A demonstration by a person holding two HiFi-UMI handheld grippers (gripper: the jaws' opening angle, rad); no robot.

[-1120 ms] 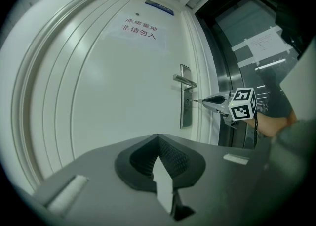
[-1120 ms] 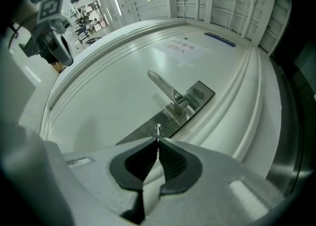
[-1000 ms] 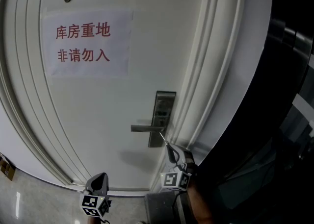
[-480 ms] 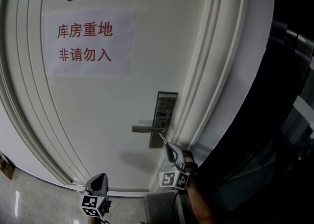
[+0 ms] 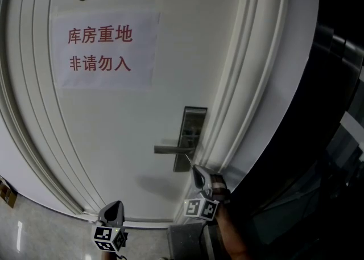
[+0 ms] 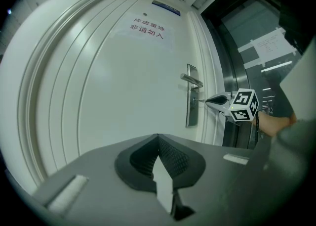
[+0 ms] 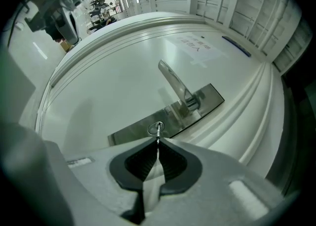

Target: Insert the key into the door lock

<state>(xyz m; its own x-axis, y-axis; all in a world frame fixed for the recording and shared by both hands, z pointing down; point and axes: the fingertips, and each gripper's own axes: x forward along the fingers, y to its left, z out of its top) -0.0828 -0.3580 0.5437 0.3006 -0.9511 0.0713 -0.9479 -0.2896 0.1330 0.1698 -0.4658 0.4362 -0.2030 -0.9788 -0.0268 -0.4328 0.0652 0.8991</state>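
A slim metal key (image 7: pixel 158 132), likely stiff, light and slippery, has its tip at the round lock (image 7: pixel 155 128) in the door's steel plate (image 7: pixel 210 99). The right claw (image 7: pixel 158 142) grips its head, the sensible place to hold it. The left claw (image 6: pixel 158 137) is clenched, empty and well apart.

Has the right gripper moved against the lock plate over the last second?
No. The right gripper, shut on the key, keeps its tip low on the lock plate, below the handle; only its marker cube looks slightly rolled.
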